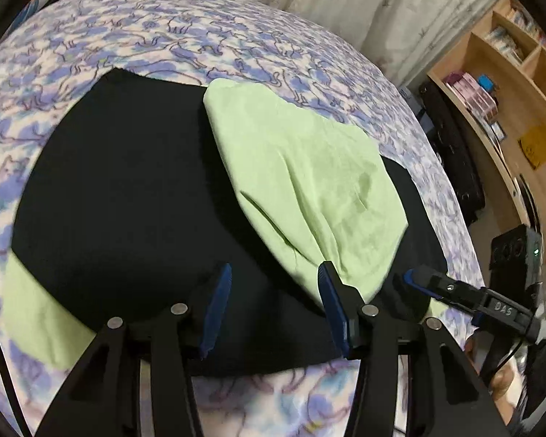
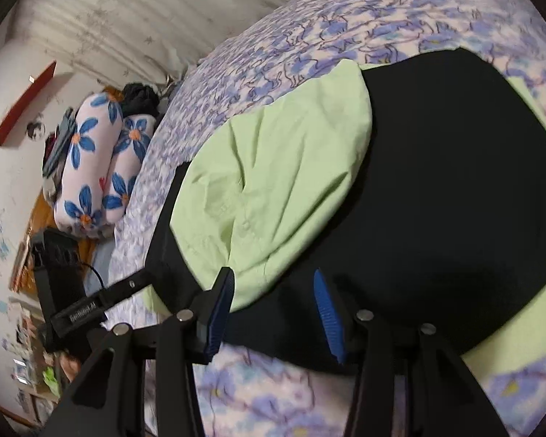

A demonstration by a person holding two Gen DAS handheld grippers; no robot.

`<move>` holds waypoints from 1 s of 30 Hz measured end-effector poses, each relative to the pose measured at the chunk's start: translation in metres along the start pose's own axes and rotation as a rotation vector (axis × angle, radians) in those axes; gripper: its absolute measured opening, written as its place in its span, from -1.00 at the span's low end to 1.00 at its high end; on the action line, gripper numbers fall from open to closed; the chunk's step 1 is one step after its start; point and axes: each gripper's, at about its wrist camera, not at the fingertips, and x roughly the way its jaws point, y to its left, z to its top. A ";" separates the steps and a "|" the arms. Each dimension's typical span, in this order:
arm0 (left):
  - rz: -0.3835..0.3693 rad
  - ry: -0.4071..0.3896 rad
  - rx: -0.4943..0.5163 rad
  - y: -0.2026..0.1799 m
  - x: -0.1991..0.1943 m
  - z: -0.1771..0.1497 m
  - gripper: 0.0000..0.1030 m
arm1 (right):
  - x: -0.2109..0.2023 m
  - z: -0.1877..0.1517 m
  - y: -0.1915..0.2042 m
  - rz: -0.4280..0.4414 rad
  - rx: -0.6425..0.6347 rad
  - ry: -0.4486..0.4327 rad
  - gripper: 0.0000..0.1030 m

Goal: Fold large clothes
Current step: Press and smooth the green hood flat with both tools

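Each hand-held gripper, left (image 1: 275, 304) and right (image 2: 275, 313), is a matte black frame of triangular cut-out arms (round silver pins at the joints) ending in ribbed blue pads (image 1: 218, 306). White lettering marks a side finger, and a thin black cable (image 2: 98, 273) trails behind.

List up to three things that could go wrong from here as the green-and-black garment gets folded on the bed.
1. The folded green panel lies rumpled on the black part; folding over it may lock in creases.
2. A green strip pokes out at the far side, so edges may end uneven.
3. Both tongs, left and right, are open and empty; a shallow grab could also pinch the floral bedcover.
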 end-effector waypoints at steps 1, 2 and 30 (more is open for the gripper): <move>-0.008 -0.004 -0.011 0.004 0.008 0.004 -0.07 | 0.012 0.004 -0.005 -0.010 0.021 -0.003 -0.12; -0.007 -0.009 -0.030 0.008 0.016 0.007 -0.07 | 0.020 0.007 -0.009 -0.008 0.041 -0.006 -0.12; 0.279 -0.296 0.056 -0.030 -0.020 -0.016 -0.22 | -0.022 -0.013 0.045 -0.314 -0.192 -0.231 -0.40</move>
